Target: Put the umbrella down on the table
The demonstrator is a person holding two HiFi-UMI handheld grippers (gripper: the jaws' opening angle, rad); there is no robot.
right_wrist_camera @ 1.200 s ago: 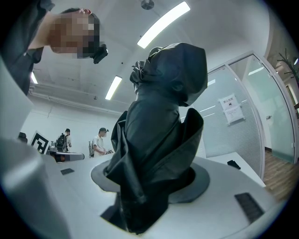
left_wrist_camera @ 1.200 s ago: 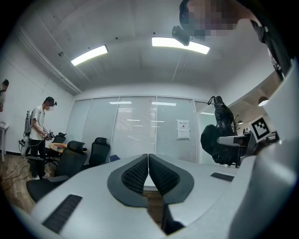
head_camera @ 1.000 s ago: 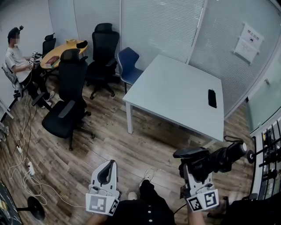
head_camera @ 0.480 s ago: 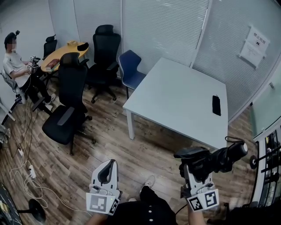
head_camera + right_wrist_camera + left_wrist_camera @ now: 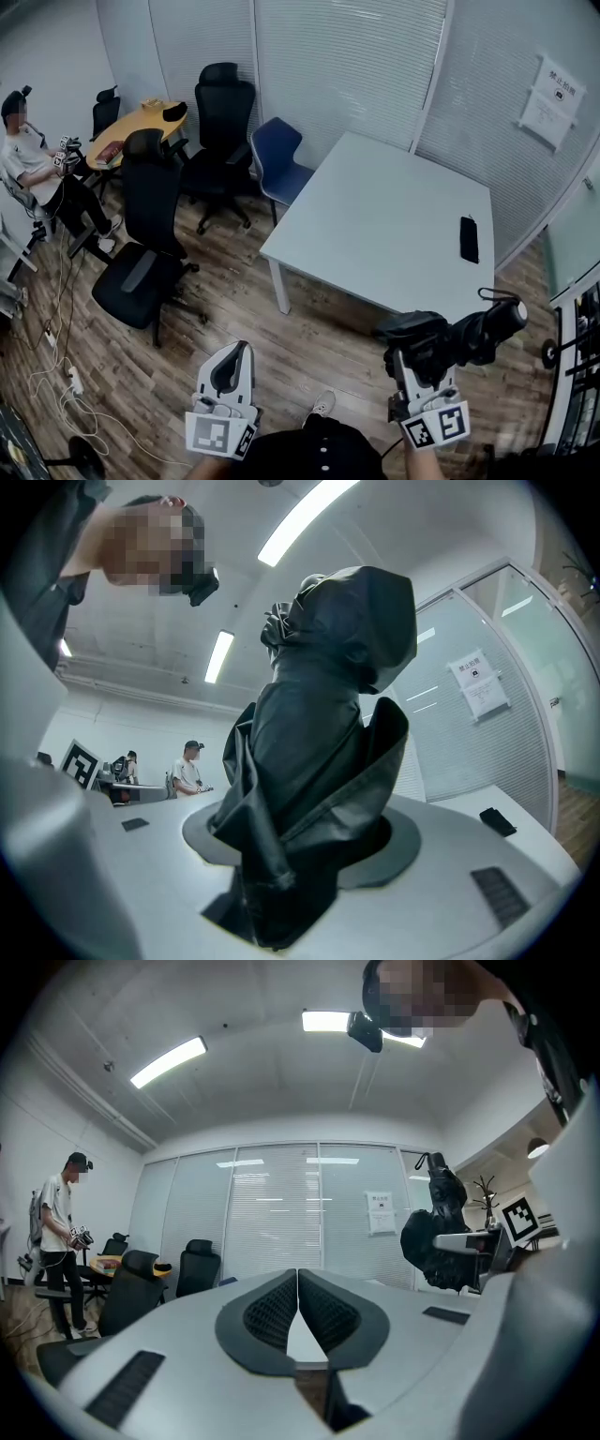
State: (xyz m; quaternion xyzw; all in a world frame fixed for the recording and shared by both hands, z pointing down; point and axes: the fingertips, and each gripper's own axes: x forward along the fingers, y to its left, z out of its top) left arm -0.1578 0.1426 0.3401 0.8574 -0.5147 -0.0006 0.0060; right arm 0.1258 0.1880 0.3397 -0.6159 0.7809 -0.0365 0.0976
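While the right gripper (image 5: 419, 368) clamps the folded black umbrella (image 5: 466, 339), it hangs near the table's (image 5: 375, 216) near edge | long axis crosswise, roughly along that edge | left gripper (image 5: 232, 354) closed, empty, farther from the table.

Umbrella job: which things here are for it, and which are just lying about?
For the job: folded black fabric umbrella, right gripper clamped on it, white rectangular table.
Just lying about: flat black rectangular gadget, blue chair, black office chairs.
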